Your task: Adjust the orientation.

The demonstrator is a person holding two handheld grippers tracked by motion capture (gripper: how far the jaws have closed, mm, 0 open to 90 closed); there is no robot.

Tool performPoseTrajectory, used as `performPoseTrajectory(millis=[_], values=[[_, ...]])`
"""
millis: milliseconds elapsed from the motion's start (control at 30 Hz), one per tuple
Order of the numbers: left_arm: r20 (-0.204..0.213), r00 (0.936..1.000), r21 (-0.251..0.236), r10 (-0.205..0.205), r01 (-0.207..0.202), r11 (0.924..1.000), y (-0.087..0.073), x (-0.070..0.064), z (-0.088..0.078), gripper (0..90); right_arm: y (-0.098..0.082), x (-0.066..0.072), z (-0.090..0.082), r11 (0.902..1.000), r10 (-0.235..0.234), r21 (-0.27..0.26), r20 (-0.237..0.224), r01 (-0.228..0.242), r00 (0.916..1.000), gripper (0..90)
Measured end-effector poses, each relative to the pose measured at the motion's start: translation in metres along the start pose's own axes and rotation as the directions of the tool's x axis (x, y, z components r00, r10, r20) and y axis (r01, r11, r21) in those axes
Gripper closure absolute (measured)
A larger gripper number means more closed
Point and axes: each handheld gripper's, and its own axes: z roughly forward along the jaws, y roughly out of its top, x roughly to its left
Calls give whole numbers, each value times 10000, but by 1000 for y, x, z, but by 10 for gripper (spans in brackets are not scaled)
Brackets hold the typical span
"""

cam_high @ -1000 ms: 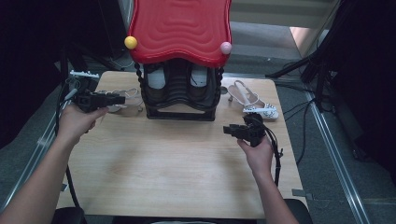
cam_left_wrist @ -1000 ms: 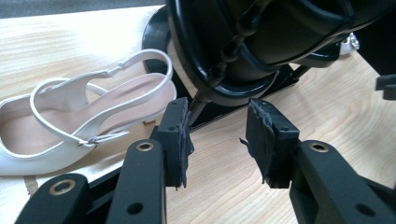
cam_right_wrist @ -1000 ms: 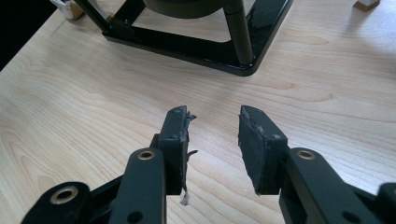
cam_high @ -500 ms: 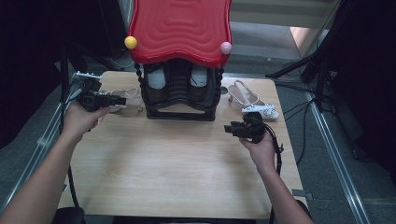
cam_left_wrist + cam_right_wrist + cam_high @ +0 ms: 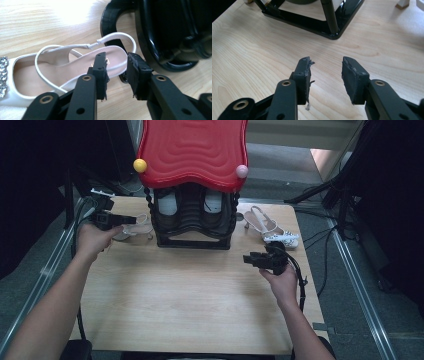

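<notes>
A white slingback sandal lies on the wooden table left of the black shoe rack. My left gripper points at it from the left. In the left gripper view the sandal's heel end sits between the jaws of the left gripper. Those jaws have just been closing, and a gap still shows beside the pads. The matching sandal lies right of the rack. My right gripper hovers open over bare wood in front of it. The jaws of the right gripper have just been closing slightly, with nothing between them.
The rack carries a wavy red top with a yellow ball and a pink ball, and pale shoes stand inside it. Its black base lies ahead of the right gripper. Cables hang off the table's right edge.
My left gripper has shifted a little toward the rack and come down onto the sandal's heel end. The right hand has stayed almost where it was.
</notes>
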Motion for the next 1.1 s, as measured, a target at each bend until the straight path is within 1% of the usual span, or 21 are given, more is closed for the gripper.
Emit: performPoseTrajectory(millis=[67, 100, 133, 200, 233, 267, 333, 400, 433, 533, 567, 600, 633, 667, 700, 767, 833, 933, 1000, 1033, 1100], values=[[-136, 9999, 83, 23, -22, 10000, 4, 0, 5, 743, -1, 0, -2, 10000, 82, -35, 56, -82, 10000, 603], [-290, 9995, 151, 103, -98, 9998, 6, 0, 8, 753, -2, -1, -2, 9998, 160, -74, -24, -160, 9999, 603], [-359, 9992, 260, 178, -169, 9995, 8, 0, 12, 770, -2, -1, -3, 9998, 166, -101, -14, -166, 9999, 603], [-505, 9985, 284, 188, -174, 9994, 9, 1, 19, 794, -2, 0, -3, 9999, 87, -68, 100, -87, 9999, 603], [-449, 9990, 295, 9, 4, 9996, 9, 3, 23, 816, -2, 1, -3, 10000, 54, -60, 148, -53, 9999, 603], [-510, 9987, 278, -79, 94, 9996, 8, 6, 26, 837, -3, 1, -4, 10000, 38, -76, 137, -37, 9999, 603], [-608, 9976, 410, -320, 345, 9986, 5, 10, 33, 878, -3, 2, -4, 10000, 1, -84, 166, 1, 9999, 603], [-704, 9968, 560, -368, 408, 9976, 1, 12, 39, 896, -4, 2, -4, 10000, 21, -98, 168, -19, 9999, 603], [-688, 9967, 592, -420, 461, 9972, -1, 13, 42, 897, -4, 1, -4, 10000, 53, -59, 200, -52, 9998, 603], [-669, 9969, 910, -418, 479, 9947, -8, 16, 48, 898, -5, 1, -3, 10000, 85, 7, 210, -85, 9997, 603], [-619, 9972, 780, -418, 466, 9959, -10, 17, 48, 898, -5, 1, -3, 10000, 91, 19, 213, -91, 9997, 603], [-606, 9967, 721, -533, 577, 9957, -12, 18, 47, 899, -5, 1, -3, 10000, 82, 38, 237, -83, 9997, 603], [-578, 9968, 718, -547, 588, 9957, -13, 19, 46, 900, -6, 1, -4, 10000, 82, 48, 287, -83, 9996, 603], [-589, 9971, 772, -483, 528, 9956, -15, 19, 45, 900, -6, 1, -4, 10000, 52, 51, 312, -54, 9995, 603], [-651, 9974, 911, -315, 374, 9951, -15, 19, 44, 900, -6, 1, -4, 10000, 54, 46, 307, -55, 9995, 603], [-712, 9972, 1019, -211, 284, 9944, -18, 20, 43, 900, -6, 1, -4, 9999, 89, 54, 312, -90, 9995, 603], [-678, 9972, 1042, -313, 383, 9938, -20, 23, 41, 900, -6, 1, -3, 10000, 62, 47, 292, -63, 9996, 603], [-661, 9967, 929, -469, 529, 9943, -25, 27, 39, 900, -6, 2, -3, 10000, 53, 61, 288, -55, 9996, 603], [-632, 9969, 965, -464, 524, 9940, -26, 29, 37, 900, -6, 2, -3, 10000, 92, 36, 288, -93, 9995, 603], [-647, 9965, 955, -524, 585, 9937, -27, 29, 37, 900, -6, 1, -2, 10000, 76, 28, 281, -77, 9996, 603], [-655, 9966, 968, -491, 553, 9938, -28, 29, 36, 900, -6, 1, -2, 9999, 127, 53, 307, -128, 9994, 603]])
